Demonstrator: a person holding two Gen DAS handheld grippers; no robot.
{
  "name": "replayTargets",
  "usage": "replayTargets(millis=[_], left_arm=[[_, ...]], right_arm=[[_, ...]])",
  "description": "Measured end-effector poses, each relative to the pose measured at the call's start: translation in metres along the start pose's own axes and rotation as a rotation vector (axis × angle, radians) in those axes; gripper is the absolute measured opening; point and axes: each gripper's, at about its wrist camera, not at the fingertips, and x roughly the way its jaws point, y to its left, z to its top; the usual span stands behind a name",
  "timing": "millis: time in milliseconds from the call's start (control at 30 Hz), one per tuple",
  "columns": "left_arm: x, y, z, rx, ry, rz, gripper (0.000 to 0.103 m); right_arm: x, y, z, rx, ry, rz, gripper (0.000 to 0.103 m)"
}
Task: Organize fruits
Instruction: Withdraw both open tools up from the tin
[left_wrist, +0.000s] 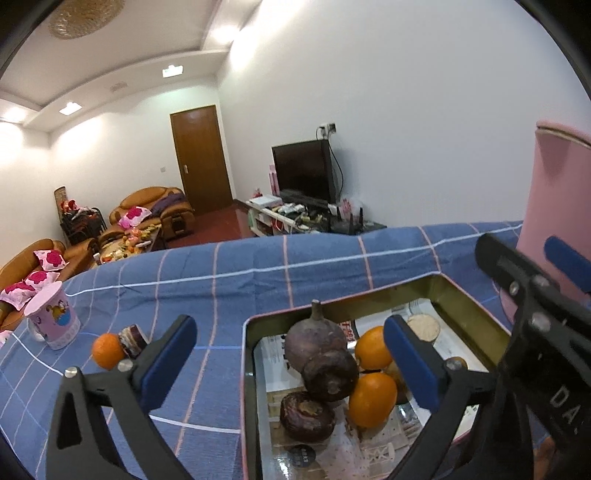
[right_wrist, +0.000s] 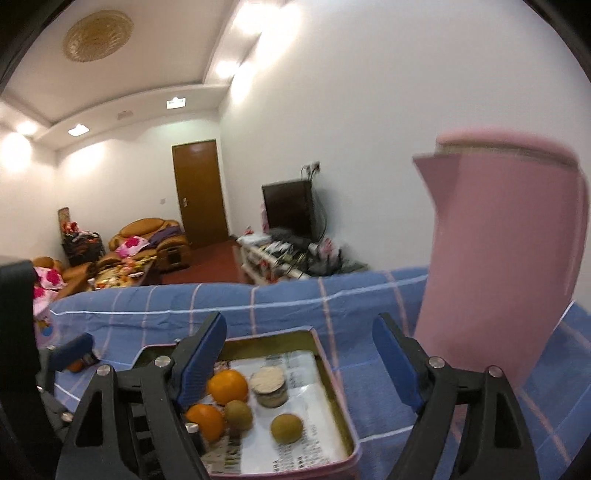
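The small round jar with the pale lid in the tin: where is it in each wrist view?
Left wrist: jar at the tin's far end, partly behind a blue claw finger.
Right wrist: jar mid-tin, right of an orange.
Shared landmark: the pink jug standing right of the tin.

Only legible text: white letters "DA" on the black body of the right gripper (left_wrist: 532, 295), at 4 o'clock in the left wrist view, cut off by the frame edge. Printed paper lining the tin tray (left_wrist: 246, 369) and a dark round sticker (left_wrist: 300, 457) at 6 o'clock carry characters too small and blurred to read.
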Motion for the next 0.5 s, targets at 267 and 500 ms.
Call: replayTargets(millis=[267,500], left_arm=[[-0.006,0.007,-0.002,-0.022,-0.015,0.021,0.103],[-0.021,0.015,-0.008,-0.035,-0.067,0.02,0.103]], right_arm=[[-0.006,-0.003,-0.002,0.009,-0.012,-0.023,0.087],[-0.013,0.002,-0.006,-0.006,0.005,-0.051,0.087]])
